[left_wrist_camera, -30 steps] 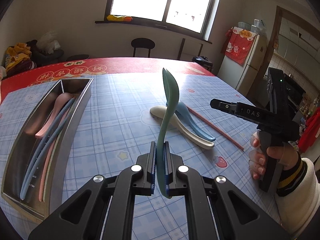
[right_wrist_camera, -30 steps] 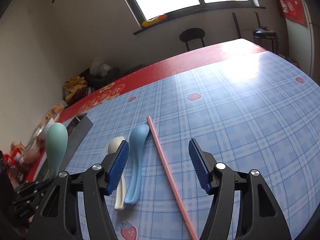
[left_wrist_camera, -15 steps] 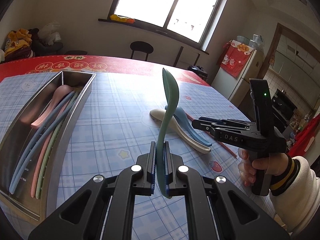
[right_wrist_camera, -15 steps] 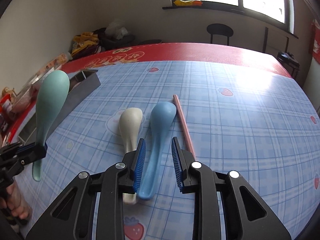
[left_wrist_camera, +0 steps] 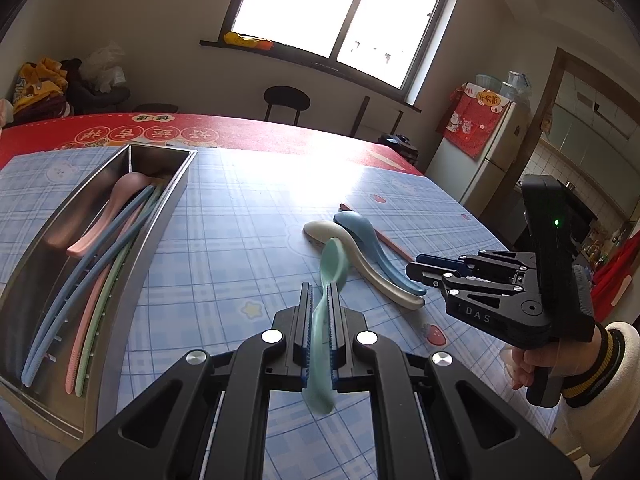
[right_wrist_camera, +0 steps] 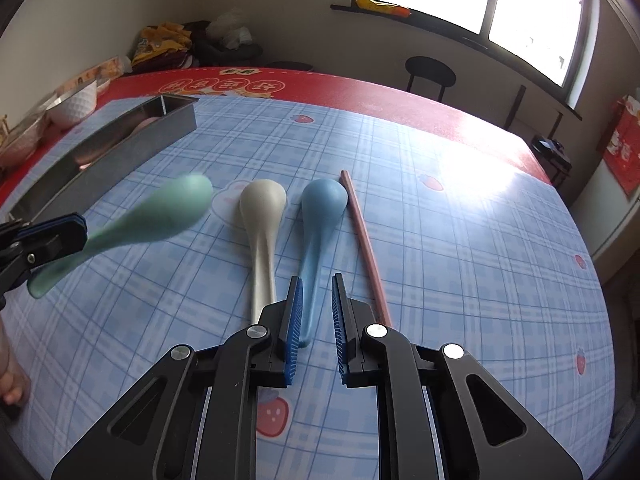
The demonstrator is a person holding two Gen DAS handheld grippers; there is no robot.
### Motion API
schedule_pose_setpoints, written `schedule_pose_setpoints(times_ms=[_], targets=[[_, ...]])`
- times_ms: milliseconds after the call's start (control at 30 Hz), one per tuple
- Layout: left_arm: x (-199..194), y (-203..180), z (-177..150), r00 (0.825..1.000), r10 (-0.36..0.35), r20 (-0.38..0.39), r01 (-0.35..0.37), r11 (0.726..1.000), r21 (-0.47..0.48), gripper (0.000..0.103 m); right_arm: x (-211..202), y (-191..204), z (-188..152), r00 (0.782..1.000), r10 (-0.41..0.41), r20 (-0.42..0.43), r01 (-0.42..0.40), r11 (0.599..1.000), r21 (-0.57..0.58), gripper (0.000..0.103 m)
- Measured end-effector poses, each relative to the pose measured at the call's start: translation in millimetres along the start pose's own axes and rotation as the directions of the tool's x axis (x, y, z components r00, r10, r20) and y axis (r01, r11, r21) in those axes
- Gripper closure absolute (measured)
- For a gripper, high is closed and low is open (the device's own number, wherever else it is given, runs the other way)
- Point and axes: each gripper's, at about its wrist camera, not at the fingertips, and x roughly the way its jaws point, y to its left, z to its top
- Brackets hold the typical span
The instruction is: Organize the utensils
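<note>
My left gripper (left_wrist_camera: pixel 319 292) is shut on the handle of a green spoon (left_wrist_camera: pixel 332 264), whose blurred bowl tips forward over the table. From the right wrist view, that green spoon (right_wrist_camera: pixel 176 208) hangs from the left gripper (right_wrist_camera: pixel 78 226) at the left. A cream spoon (right_wrist_camera: pixel 262 208), a blue spoon (right_wrist_camera: pixel 323 204) and a pink chopstick (right_wrist_camera: pixel 364 240) lie side by side on the checked cloth. My right gripper (right_wrist_camera: pixel 316 284) straddles the blue spoon's handle, its jaws closing; the right pad stands clear of the handle. A steel tray (left_wrist_camera: pixel 160 216) at the left holds a pink spoon and several chopsticks.
A white bowl (right_wrist_camera: pixel 76 100) and clutter sit past the tray (right_wrist_camera: pixel 132 136) at the table's left edge. A stool (left_wrist_camera: pixel 286 100) stands behind the table and a fridge (left_wrist_camera: pixel 492 148) at the right. A person's hand (left_wrist_camera: pixel 532 364) grips the right gripper's handle.
The right gripper swung left from over the chopstick to over the blue spoon's handle and narrowed its jaws. The green spoon tipped forward from upright in the left gripper.
</note>
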Motion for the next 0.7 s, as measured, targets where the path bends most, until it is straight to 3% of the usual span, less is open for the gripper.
schedule_pose_setpoints(times_ms=[200,333,400,467,533,700], targets=[[5,3,-1,0.999,-0.015,-0.035,0.014,1.0,-0.015,0.096,-6,1,1,1.0,0.006,0.012,-0.006,1.0,0.014,0.088],[13,-1,-2,0.995,-0.033,-0.098,0.035,0.999,0.013,0.096,-10,-8,-4,0.999,0.022,0.024,-0.024,0.998,0.059,0.088],[12,-7,-2,0.988,-0.082,-0.13,0.088,0.995,0.042,0.096,-12,-11,-8,0.999,0.031,0.031,-0.034,0.996,0.079,0.088],[11,-18,-4,0.973,-0.134,-0.191,0.153,0.984,0.088,0.082,-15,-15,-13,0.998,0.046,0.041,-0.05,0.994,0.102,0.088],[8,-33,-7,0.969,-0.113,-0.222,0.155,0.971,0.185,0.073,-18,-19,-18,0.997,0.061,0.053,-0.067,0.99,0.125,0.088],[20,-52,-15,0.96,-0.017,-0.278,0.112,0.938,0.328,0.073,-24,-27,-28,0.991,0.094,0.095,-0.109,0.979,0.171,0.088]])
